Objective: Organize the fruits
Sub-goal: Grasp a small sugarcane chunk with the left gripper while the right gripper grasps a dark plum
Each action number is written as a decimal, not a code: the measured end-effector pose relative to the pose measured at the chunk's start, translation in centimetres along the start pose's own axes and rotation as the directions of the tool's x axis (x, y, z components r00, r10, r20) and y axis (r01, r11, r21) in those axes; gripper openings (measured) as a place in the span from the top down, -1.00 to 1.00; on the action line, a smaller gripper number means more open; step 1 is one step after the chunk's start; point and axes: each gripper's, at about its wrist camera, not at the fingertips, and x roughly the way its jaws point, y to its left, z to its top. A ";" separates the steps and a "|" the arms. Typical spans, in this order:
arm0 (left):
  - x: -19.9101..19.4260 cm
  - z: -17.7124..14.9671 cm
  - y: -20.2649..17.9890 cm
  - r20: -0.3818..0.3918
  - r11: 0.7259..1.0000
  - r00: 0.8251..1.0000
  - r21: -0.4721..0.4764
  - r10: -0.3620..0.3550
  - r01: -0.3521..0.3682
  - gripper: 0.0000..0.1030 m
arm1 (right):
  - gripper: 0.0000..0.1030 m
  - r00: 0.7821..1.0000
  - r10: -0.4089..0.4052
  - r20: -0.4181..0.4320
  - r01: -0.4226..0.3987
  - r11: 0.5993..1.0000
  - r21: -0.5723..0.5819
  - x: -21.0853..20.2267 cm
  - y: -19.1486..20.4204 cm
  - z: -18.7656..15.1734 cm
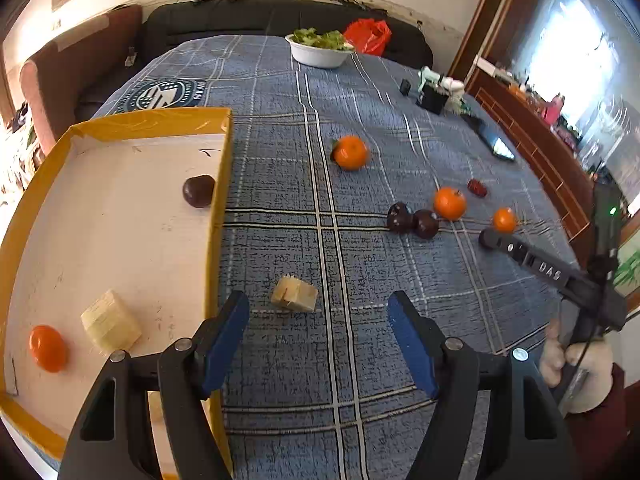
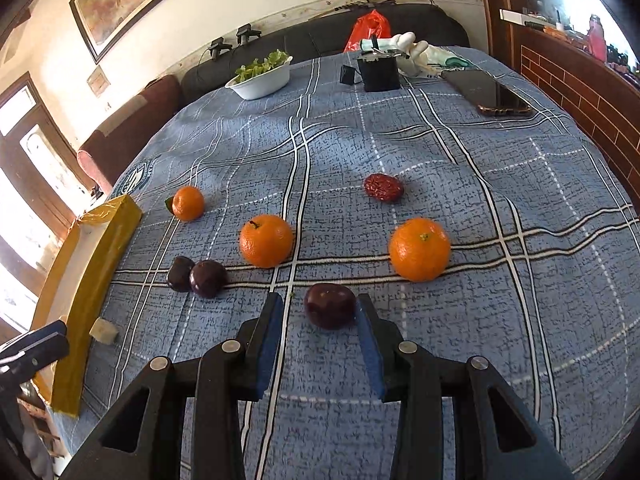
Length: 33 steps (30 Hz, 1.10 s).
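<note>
tablecloth (image 2: 460, 208) blue, white/black plaid | tray (image 1: 224, 168) yellow rim, white floor | oranges (image 2: 419, 249) orange | plums (image 2: 330, 306) dark purple | date (image 2: 383, 187) red | bowl (image 1: 320, 56) white, green leaves | bag (image 1: 368, 36) red | gripper pads (image 1: 228, 340) blue | phone (image 2: 492, 94) black

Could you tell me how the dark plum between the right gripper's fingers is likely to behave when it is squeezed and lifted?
The plum looks round and glossy, so it may roll or slip sideways. The right gripper is open around it, one pad apparently touching. Probably light, firm enough.
</note>
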 end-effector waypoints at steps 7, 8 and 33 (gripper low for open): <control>2.9 0.2 -0.6 -0.041 0.995 0.995 0.057 0.089 -0.086 -0.38 | 0.26 1.000 0.007 0.029 -0.008 1.000 0.021 0.5 -0.7 -0.2; 3.0 0.3 -0.7 -0.038 0.993 0.995 0.067 0.095 -0.093 -0.38 | 0.30 1.000 0.020 0.018 -0.020 0.999 0.039 0.8 -1.1 -0.3; -4.2 0.0 3.7 0.129 0.992 0.987 -0.086 0.098 -0.087 0.46 | 0.42 0.988 0.118 0.104 -0.118 0.993 -0.005 -3.3 1.8 -0.2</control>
